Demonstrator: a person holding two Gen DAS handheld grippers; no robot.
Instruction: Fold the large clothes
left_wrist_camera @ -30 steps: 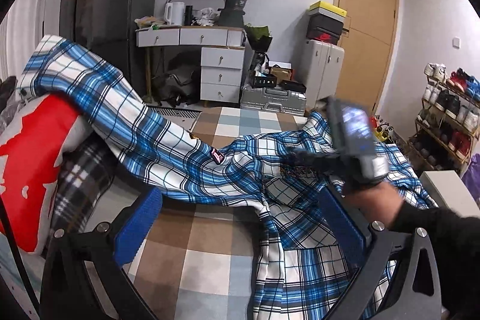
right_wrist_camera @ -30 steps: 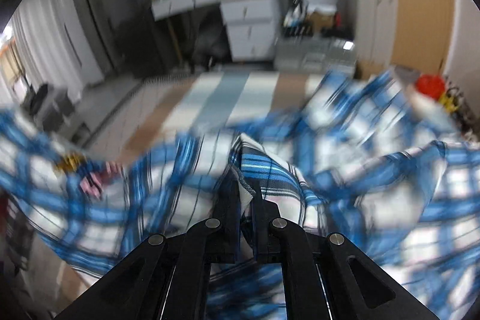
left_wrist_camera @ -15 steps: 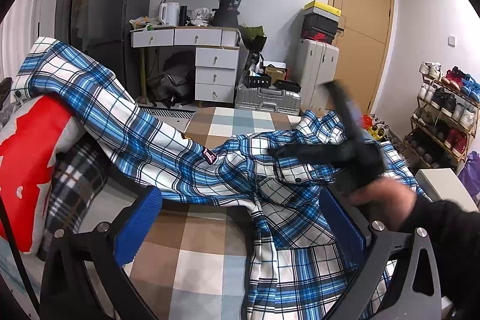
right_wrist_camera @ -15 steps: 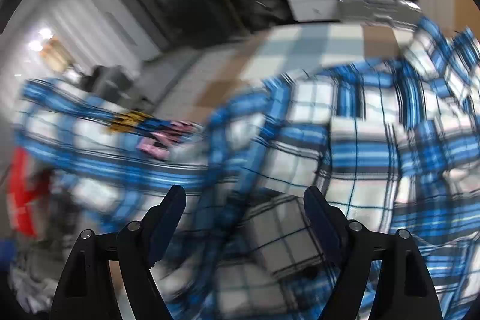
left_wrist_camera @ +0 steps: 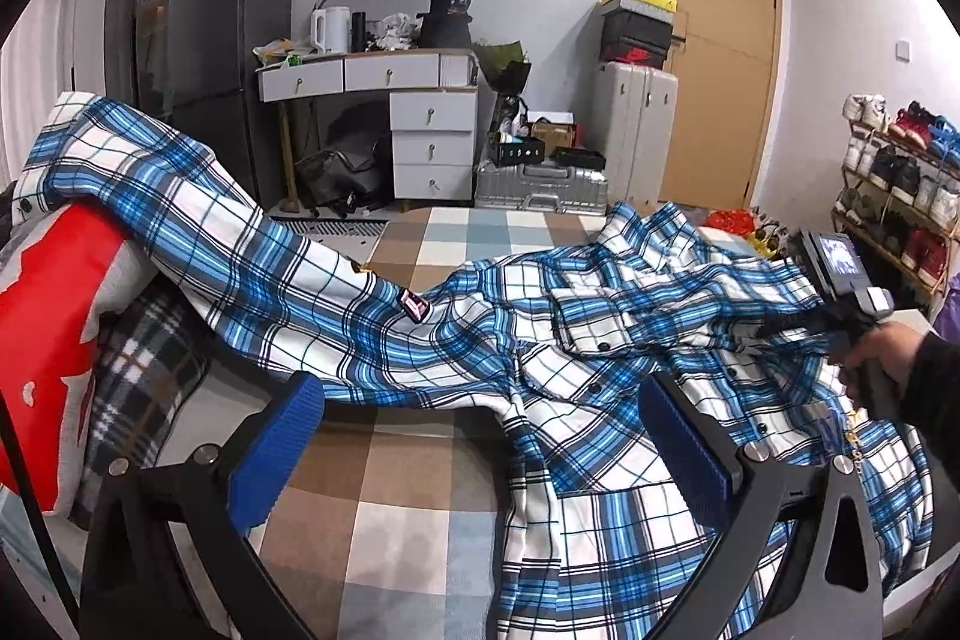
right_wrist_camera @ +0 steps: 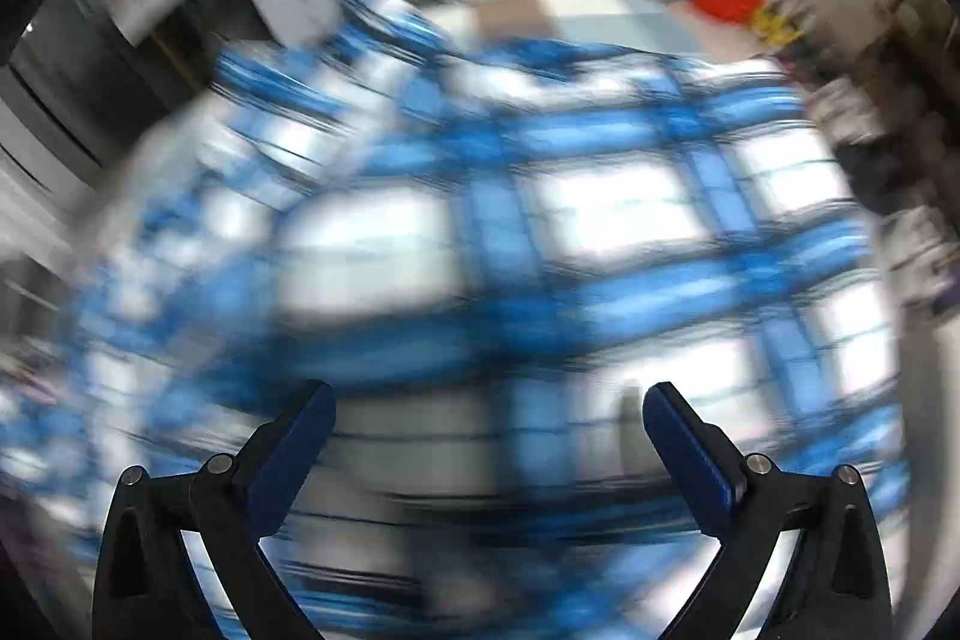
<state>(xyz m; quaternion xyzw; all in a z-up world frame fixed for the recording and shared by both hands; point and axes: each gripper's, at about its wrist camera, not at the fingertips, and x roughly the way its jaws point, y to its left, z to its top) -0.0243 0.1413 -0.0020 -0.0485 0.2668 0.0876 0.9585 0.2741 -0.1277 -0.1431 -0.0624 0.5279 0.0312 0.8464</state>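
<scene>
A large blue-and-white plaid shirt (left_wrist_camera: 576, 334) lies crumpled across the checked bed cover (left_wrist_camera: 384, 496). One sleeve (left_wrist_camera: 180, 196) is draped up over the pillows at the left. My left gripper (left_wrist_camera: 486, 430) hangs open low over the shirt's near edge, nothing between its blue pads (left_wrist_camera: 282, 442). In the left wrist view, a gloved hand (left_wrist_camera: 888, 358) holds my right gripper (left_wrist_camera: 774, 325) at the right, just above the shirt. The right wrist view is blurred: my right gripper (right_wrist_camera: 486, 436) points down at the plaid cloth (right_wrist_camera: 540, 220), jaws opening, pads gripping nothing.
A red-and-white pillow (left_wrist_camera: 42, 340) and a dark plaid pillow (left_wrist_camera: 138, 382) lie at the left of the bed. Beyond the bed stand a white desk with drawers (left_wrist_camera: 420, 124), a fridge (left_wrist_camera: 222, 58), suitcases (left_wrist_camera: 636, 124) and a door (left_wrist_camera: 720, 58). A shoe rack (left_wrist_camera: 900, 184) is at the right.
My right gripper has let go of the shirt fold, opened wide and swept to the right across the shirt. The left gripper has hardly moved.
</scene>
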